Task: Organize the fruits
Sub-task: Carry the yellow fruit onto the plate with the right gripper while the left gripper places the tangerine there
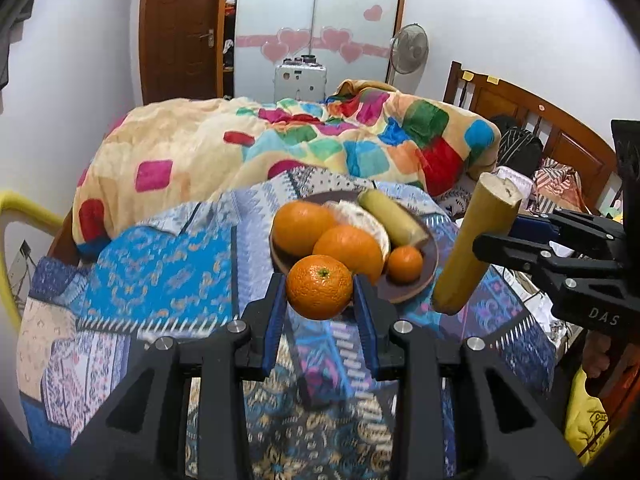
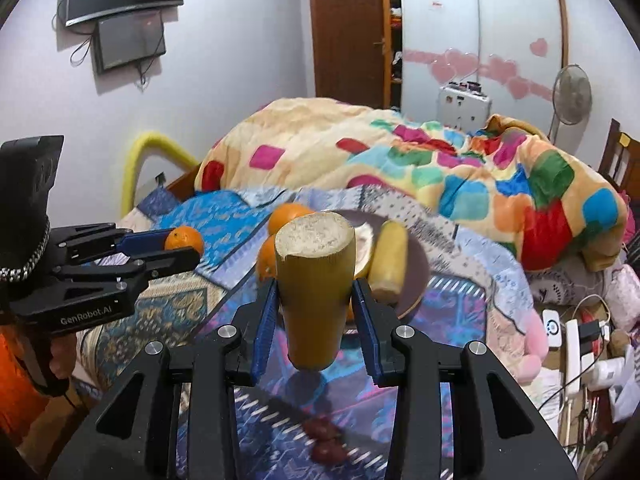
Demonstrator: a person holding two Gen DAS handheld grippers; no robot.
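Observation:
My left gripper is shut on a small orange, held above the patterned bedspread just in front of a brown plate. On the plate lie two large oranges, a small orange, a peeled citrus piece and a yellow-green banana piece. My right gripper is shut on a second yellow-green banana piece, cut end up, near the plate. In the left wrist view that banana piece hangs to the plate's right. The left gripper shows with its orange in the right wrist view.
A colourful blanket is heaped behind the plate. Small dark red fruits lie on the bedspread below my right gripper. A wooden headboard stands at the right; chargers and cables lie beside the bed. A yellow tube curves at the left.

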